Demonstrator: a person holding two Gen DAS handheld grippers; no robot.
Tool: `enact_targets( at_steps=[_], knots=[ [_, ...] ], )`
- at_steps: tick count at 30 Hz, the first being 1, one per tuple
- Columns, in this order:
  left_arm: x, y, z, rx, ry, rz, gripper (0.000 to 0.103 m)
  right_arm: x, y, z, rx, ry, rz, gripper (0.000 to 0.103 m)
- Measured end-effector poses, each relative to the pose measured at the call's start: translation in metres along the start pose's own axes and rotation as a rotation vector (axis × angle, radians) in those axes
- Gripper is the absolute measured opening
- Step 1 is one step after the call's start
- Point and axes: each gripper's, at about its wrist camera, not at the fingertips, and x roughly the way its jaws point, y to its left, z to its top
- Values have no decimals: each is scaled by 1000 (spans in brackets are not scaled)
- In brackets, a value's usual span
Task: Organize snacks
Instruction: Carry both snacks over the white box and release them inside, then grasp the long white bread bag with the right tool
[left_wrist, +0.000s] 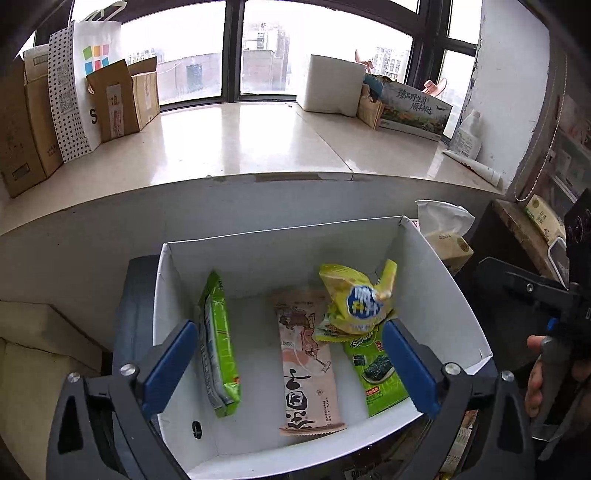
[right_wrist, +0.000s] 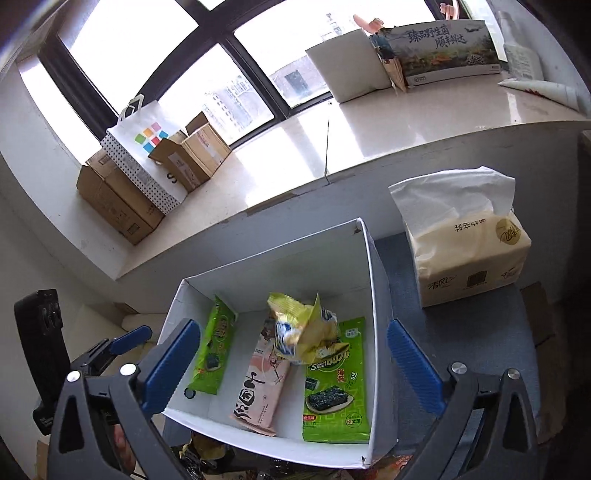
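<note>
**Four snacks are in the box**

Nearest, the left claw (left_wrist: 290, 367) and right claw (right_wrist: 291, 365) hang wide apart, holding nothing. Under them sits the white box (right_wrist: 380, 280). Inside lie a green pack (right_wrist: 216, 347), a pink bar (left_wrist: 308, 365), another green seaweed pack (right_wrist: 338, 391) and a yellow bag (left_wrist: 360, 299) on top. The job looks mostly done. Beyond is a tissue pack (right_wrist: 469, 243).

The white box (right_wrist: 376, 295) looks like smooth matt cardboard. The yellow snack bag (right_wrist: 306, 332) is crinkled glossy foil, and the green seaweed packet (right_wrist: 336, 387) is shiny plastic film. The tissue pack (right_wrist: 469, 254) has a soft plastic wrap. The window ledge (left_wrist: 240, 140) is polished, reflective stone. Brown boxes (right_wrist: 114, 199) are dull cardboard.
</note>
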Motion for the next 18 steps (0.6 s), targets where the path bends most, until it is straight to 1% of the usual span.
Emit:
enact_targets(
  at_steps=[5,9,12,14,16,18],
  knots=[
    [-15,0,-7,7,-9,7,102,-19,15,-9,-71,-17,-9,103],
    [-32,0,-23,19,-9,10,103,-38,24,-26,-104,-36,5,103],
    [-50,0,-44,34,-17,0,103,-58,29,-48,-127,-67,49,103],
    [-62,0,-60,44,-15,-8,103,-70,34,-65,-167,-80,81,103],
    [-72,0,-78,54,-14,-6,103,-79,41,-83,-228,-84,75,103],
    [-80,2,-96,41,-4,-4,103,-83,46,-104,-307,-57,41,103]
  ],
)
